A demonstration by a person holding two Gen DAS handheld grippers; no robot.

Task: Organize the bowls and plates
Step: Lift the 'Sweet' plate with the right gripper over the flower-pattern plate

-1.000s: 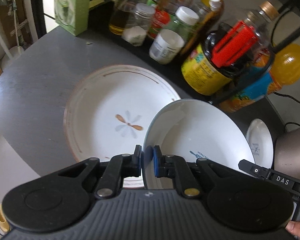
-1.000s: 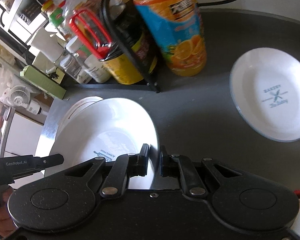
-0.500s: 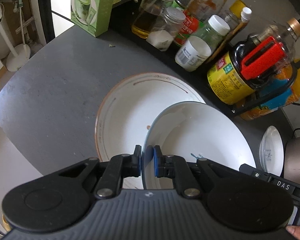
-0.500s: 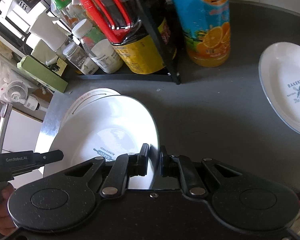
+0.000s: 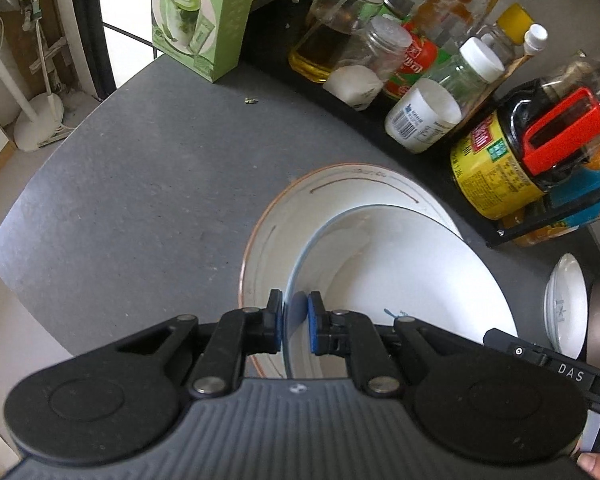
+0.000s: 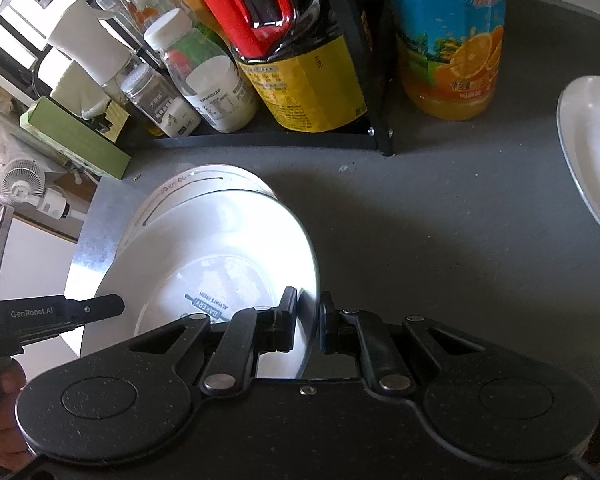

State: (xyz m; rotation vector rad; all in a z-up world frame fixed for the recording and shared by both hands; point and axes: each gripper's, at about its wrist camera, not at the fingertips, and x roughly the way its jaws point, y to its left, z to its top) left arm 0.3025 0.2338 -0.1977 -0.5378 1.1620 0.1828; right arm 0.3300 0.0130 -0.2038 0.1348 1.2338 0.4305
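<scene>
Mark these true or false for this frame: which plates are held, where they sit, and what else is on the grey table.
1. Both grippers clamp the rim of the same white bakery-print plate. True: the left gripper and the right gripper each pinch an edge.
2. The held plate is above the larger brown-rimmed white plate. True.
3. The small white bakery-print plate is stacked under the held plate. False: it lies apart on the grey table.
4. The orange juice bottle lies on its side. False: it stands upright.
5. The green carton sits on the brown-rimmed plate. False: it stands on the table, well clear.
</scene>
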